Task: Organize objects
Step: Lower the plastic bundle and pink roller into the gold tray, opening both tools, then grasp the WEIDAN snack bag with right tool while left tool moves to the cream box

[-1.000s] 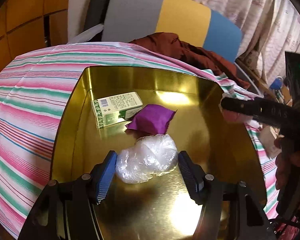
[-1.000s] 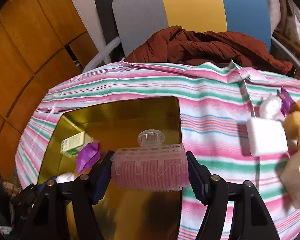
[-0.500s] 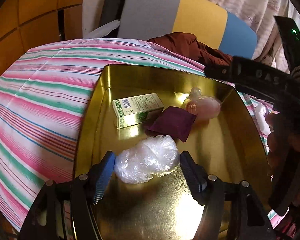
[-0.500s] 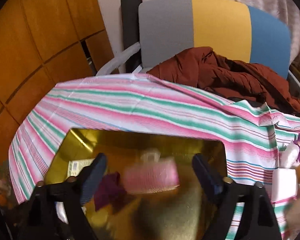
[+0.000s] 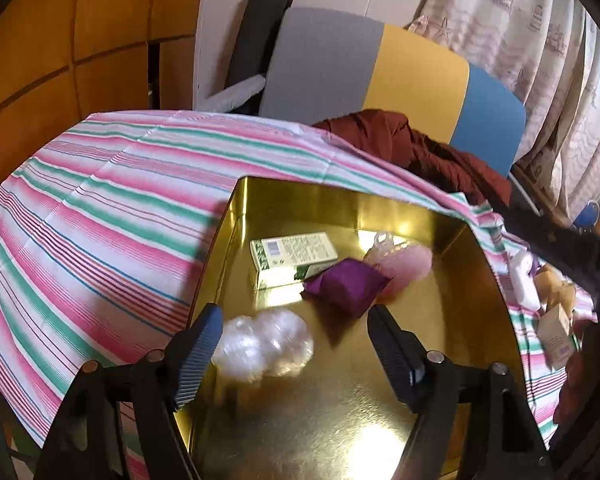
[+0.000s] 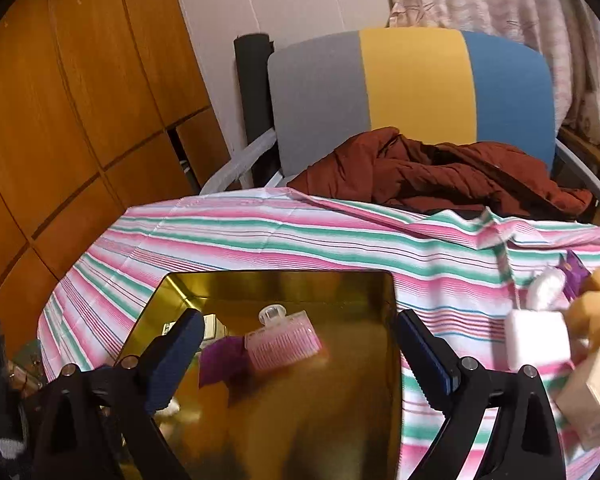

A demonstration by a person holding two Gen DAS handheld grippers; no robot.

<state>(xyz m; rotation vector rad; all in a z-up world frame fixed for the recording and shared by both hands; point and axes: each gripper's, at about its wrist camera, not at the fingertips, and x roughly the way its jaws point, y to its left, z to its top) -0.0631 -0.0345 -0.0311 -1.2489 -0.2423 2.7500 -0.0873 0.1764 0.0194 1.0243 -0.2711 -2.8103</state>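
- A striped tablecloth (image 6: 260, 236) of pink, green and white covers the table.
- Behind it stands a chair (image 6: 412, 92) with grey, yellow and blue panels; a rust-brown jacket (image 6: 432, 172) lies on its seat.
- Orange wood panelling (image 6: 68, 120) fills the left wall.
- Patterned curtains (image 5: 540, 60) hang at the right.

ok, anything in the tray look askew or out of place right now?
Mostly fine. The pink hair roller lies tilted in the gold tray, leaning against the purple pouch, which in turn overlaps the green box. The clear plastic bag sits apart. No spills or damage visible. Both grippers are open and empty.
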